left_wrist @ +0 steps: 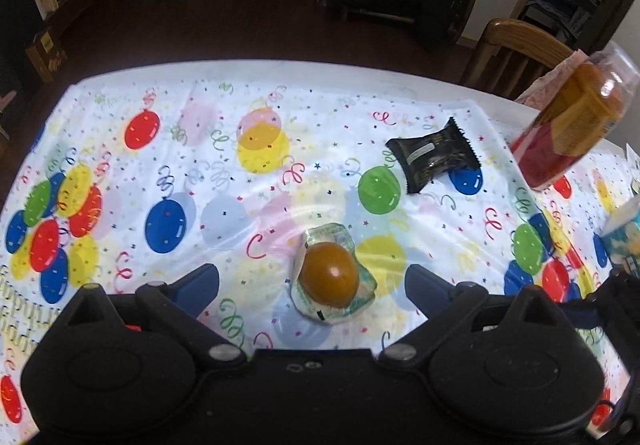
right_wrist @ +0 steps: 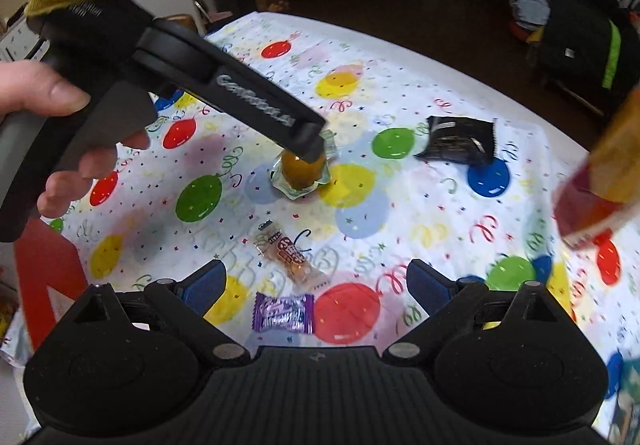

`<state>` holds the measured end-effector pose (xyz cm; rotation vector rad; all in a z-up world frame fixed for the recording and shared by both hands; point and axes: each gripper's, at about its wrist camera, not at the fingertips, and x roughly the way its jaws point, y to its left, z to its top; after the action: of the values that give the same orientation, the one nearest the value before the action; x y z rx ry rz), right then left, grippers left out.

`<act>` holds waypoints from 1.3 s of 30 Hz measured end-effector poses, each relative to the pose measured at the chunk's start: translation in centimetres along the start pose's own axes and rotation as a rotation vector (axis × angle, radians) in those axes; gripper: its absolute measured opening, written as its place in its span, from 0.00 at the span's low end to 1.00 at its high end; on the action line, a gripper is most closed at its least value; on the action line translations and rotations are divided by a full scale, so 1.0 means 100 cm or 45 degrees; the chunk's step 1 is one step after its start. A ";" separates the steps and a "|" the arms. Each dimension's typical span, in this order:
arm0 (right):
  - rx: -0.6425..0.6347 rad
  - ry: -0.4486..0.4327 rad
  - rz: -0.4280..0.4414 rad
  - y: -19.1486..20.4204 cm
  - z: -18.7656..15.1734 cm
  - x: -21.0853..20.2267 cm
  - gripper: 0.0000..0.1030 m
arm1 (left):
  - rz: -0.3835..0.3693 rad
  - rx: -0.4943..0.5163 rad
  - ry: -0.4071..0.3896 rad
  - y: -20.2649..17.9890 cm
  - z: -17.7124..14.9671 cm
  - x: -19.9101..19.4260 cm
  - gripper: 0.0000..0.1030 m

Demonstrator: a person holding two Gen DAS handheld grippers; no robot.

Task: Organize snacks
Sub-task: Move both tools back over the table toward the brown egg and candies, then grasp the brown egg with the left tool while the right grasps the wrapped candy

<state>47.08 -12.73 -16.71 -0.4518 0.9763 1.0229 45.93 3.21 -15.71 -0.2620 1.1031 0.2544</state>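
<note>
The jelly cup (left_wrist: 330, 277), amber under a crinkled clear wrapper, sits on the worktop (left_wrist: 240, 93) between the two blue fingertips (left_wrist: 198, 287) of the left claw (left_wrist: 312, 287), which stands wide open around it without touching. In the right wrist view the same jelly cup (right_wrist: 302, 175) shows just under the tip of the left claw (right_wrist: 308, 149), held by a hand (right_wrist: 60, 125) at the left edge.

Beyond the left claw and to its right lies a black snack packet (left_wrist: 434, 155), flat on the balloon-print cloth. Further right, a clear jar (left_wrist: 576, 121) with an orange and red label appears tilted and blurred at the frame edge; what supports it cannot be told.

The right claw (right_wrist: 316, 285) is also spread wide and holds nothing. Between its fingertips lies a purple candy (right_wrist: 284, 313), and just ahead of that a clear-wrapped bar (right_wrist: 288, 255) with red lettering, both apart from the fingers. The black snack packet (right_wrist: 460, 141) lies far ahead to the right.
</note>
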 end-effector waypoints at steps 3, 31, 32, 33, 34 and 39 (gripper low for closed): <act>-0.011 -0.008 0.040 0.000 0.002 0.012 0.94 | -0.020 0.006 0.038 -0.002 0.000 0.012 0.89; -0.100 0.037 0.020 0.017 0.001 0.045 0.22 | -0.066 -0.014 0.083 -0.004 -0.001 0.036 0.47; -0.086 0.034 0.020 0.016 0.001 0.043 0.22 | -0.066 -0.017 0.083 -0.002 -0.002 0.035 0.47; -0.073 0.031 0.021 0.015 0.002 0.041 0.22 | -0.063 -0.020 0.083 -0.001 -0.002 0.034 0.46; -0.058 0.025 0.024 0.014 0.003 0.038 0.22 | -0.061 -0.025 0.083 0.000 -0.003 0.032 0.45; -0.005 -0.001 0.017 0.009 0.002 0.021 0.22 | -0.053 -0.038 0.069 0.006 -0.007 0.020 0.44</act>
<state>46.75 -11.08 -18.28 -0.4491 0.9779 1.0369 46.01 3.73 -17.87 -0.3195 1.1471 0.2277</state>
